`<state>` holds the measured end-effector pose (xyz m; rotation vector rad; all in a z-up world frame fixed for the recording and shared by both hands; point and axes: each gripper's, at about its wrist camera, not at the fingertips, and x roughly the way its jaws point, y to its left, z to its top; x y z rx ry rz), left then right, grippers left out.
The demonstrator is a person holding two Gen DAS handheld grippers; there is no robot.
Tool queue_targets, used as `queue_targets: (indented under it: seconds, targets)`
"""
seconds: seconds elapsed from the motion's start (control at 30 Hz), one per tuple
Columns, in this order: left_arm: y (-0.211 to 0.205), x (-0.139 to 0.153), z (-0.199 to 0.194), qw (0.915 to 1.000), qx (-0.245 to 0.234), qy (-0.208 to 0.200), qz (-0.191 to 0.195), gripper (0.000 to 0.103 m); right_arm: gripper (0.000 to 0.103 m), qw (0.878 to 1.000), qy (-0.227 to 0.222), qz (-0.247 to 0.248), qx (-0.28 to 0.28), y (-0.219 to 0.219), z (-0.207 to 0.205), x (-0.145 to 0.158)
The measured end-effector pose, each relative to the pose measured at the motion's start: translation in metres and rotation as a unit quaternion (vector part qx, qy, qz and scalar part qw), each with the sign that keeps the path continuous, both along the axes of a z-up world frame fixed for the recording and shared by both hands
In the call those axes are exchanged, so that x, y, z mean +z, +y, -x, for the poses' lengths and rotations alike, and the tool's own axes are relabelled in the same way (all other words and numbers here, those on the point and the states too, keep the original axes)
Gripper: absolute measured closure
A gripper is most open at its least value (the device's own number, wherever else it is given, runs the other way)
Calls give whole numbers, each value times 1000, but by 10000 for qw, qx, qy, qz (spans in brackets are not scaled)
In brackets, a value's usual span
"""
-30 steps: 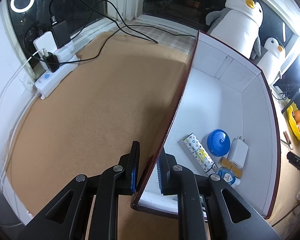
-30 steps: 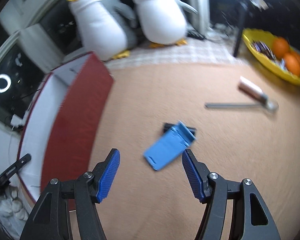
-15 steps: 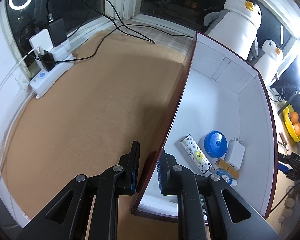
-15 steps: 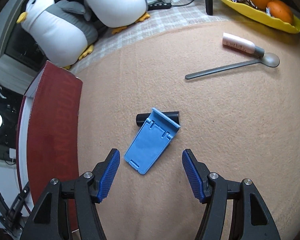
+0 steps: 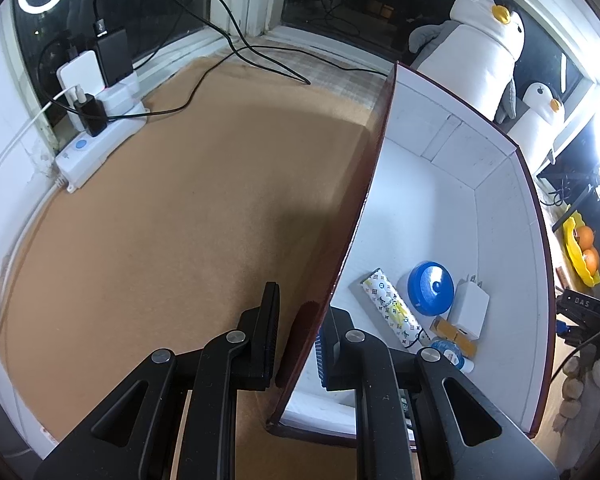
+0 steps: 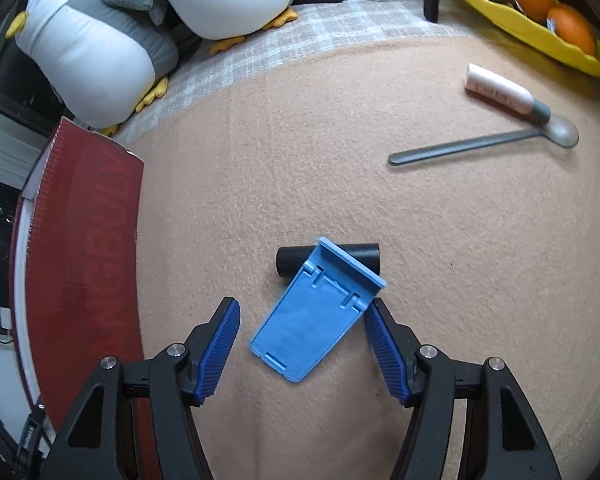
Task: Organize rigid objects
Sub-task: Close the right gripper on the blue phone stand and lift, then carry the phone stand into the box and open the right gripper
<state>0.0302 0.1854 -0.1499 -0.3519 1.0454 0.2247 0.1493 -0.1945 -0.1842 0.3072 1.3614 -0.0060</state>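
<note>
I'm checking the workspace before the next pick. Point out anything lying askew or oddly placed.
The blue phone stand lies at a slant with its top end propped on the black cylinder, not flat on the cloth. The box wall looks bowed where the left gripper pinches it, possibly just lens distortion.

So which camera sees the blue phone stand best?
The right wrist view. The blue phone stand lies whole on the tan cloth between the right gripper's open fingers, its top resting on a black cylinder. The left wrist view does not show it.
</note>
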Motion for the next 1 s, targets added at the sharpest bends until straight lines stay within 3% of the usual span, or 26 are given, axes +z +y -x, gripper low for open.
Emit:
queue_targets:
  seconds: [0.27,0.4,0.63,1.0]
  targets:
    - [3,-3,-1,10000,-1,4,58,89,44,9955,-7,749,581,21,-1,-4]
    - [3,-4,0,10000,-20,-2,79,89,55,9922,-1,935,821,22,1,-5]
    - [4,-4,-1,10000,-39,-4,88,89,70,9911,34,828,1046,10,11,-3]
    - [-1,-3,-3,10000,-83,53,11,89,71,9895,-109,712,1256,-2,40,2]
